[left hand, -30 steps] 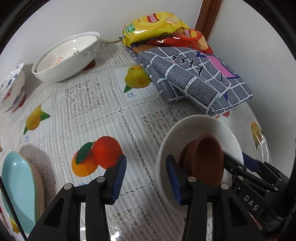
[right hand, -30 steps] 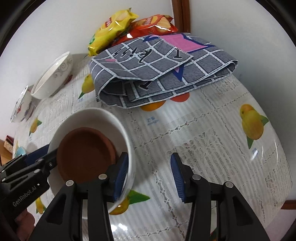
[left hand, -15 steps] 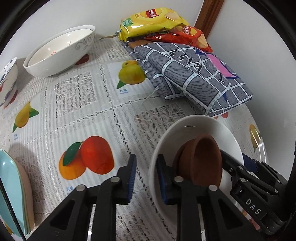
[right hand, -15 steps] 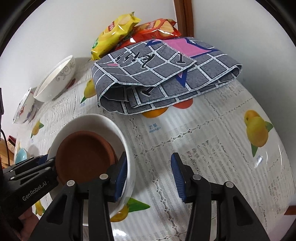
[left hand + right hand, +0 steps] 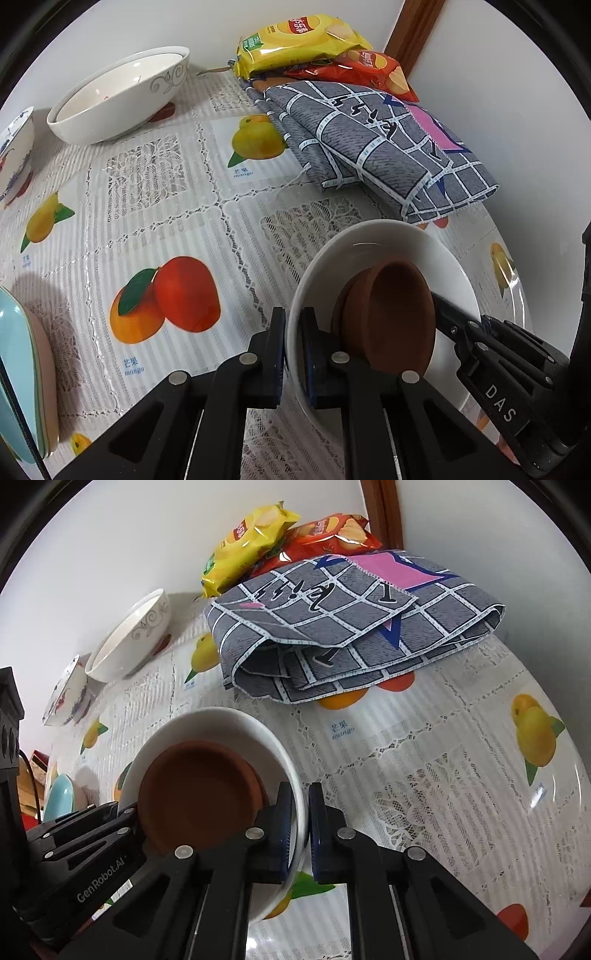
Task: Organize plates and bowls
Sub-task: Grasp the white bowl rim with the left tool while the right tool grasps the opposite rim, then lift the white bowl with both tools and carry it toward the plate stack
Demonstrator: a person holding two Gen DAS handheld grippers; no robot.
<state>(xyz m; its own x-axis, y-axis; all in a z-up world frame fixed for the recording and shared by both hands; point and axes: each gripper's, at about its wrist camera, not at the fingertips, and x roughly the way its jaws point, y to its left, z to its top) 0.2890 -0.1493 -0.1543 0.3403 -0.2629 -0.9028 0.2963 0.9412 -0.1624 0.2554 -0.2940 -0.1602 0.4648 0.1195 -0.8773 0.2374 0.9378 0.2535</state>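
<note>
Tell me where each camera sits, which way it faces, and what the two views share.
Left wrist: on the left gripper, looking steeply down the table toward the wall; its jaws pinch the white plate's near-left rim; the right gripper enters at right.
Right wrist: on the right gripper, facing the same way; it clamps the opposite rim of the white plate; the left gripper shows at left.
Shared: the plate, brown saucer, folded grey cloth, snack bags, white bowl.
</note>
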